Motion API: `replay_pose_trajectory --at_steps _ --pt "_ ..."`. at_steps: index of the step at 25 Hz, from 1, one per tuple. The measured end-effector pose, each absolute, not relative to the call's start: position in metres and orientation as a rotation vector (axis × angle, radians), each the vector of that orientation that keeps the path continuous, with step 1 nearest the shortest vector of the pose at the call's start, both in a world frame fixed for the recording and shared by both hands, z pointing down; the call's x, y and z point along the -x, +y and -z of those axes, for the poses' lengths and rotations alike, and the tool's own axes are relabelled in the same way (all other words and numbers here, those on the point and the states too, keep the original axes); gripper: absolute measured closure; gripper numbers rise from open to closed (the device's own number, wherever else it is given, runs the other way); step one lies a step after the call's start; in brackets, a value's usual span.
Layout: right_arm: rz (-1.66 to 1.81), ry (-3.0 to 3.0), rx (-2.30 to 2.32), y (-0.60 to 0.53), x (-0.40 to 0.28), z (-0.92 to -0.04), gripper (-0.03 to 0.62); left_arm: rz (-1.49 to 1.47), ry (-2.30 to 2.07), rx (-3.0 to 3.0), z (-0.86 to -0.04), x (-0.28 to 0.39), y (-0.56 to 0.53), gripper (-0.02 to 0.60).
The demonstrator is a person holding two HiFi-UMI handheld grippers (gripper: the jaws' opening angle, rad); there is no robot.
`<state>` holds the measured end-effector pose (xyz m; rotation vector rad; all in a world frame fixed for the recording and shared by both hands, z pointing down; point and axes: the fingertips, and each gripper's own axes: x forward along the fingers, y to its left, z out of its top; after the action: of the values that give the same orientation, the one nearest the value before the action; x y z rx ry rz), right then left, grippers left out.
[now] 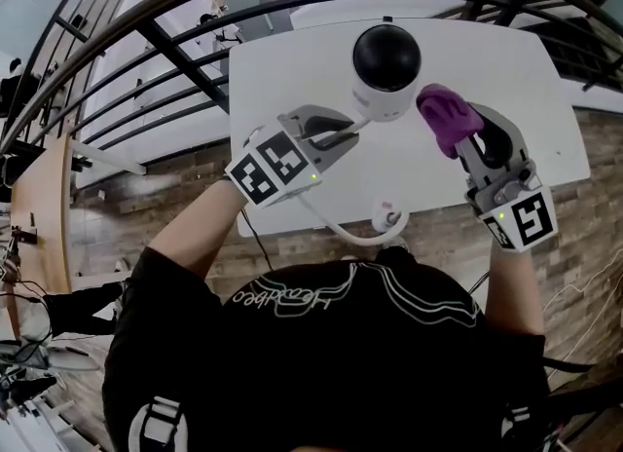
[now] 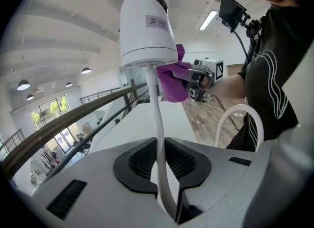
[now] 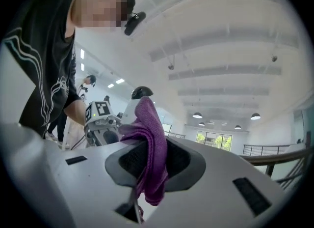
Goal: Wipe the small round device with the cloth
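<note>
The small round device point(image 1: 386, 75), white with a black dome, hangs above the white table point(image 1: 506, 80). My left gripper point(image 1: 355, 129) is shut on the white cable point(image 2: 158, 124) just below the device's base point(image 2: 147, 30). A purple cloth point(image 1: 448, 117) is clamped in my right gripper point(image 1: 465, 143), right beside the device. In the left gripper view the cloth point(image 2: 172, 82) touches the lower edge of the device. In the right gripper view the cloth point(image 3: 149, 148) hangs folded between the jaws, with the device's dome point(image 3: 141, 93) showing just behind it.
The white cable point(image 1: 336, 231) loops down to a plug point(image 1: 389, 216) near the table's front edge. A black railing point(image 1: 175, 60) curves along the table's left and far sides. A wood-pattern floor point(image 1: 584, 207) lies to the right of the table.
</note>
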<state>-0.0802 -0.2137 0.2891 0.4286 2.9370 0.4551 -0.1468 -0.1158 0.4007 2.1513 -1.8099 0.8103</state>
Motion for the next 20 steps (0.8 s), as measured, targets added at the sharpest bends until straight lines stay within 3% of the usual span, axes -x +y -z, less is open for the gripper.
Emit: replay_pose_trajectory --at_steps 7,20 --pt "-0.148 2.848 -0.504 -0.241 0.104 -0.256 0.528 -0.834 -1.826 -2.096 -0.401 0.148 -0.117 0.523" --pt "-0.033 2.650 -0.848 -0.220 0.156 -0.213 0.528 -0.891 -1.846 -2.017 -0.406 0.148 -0.119 0.522"
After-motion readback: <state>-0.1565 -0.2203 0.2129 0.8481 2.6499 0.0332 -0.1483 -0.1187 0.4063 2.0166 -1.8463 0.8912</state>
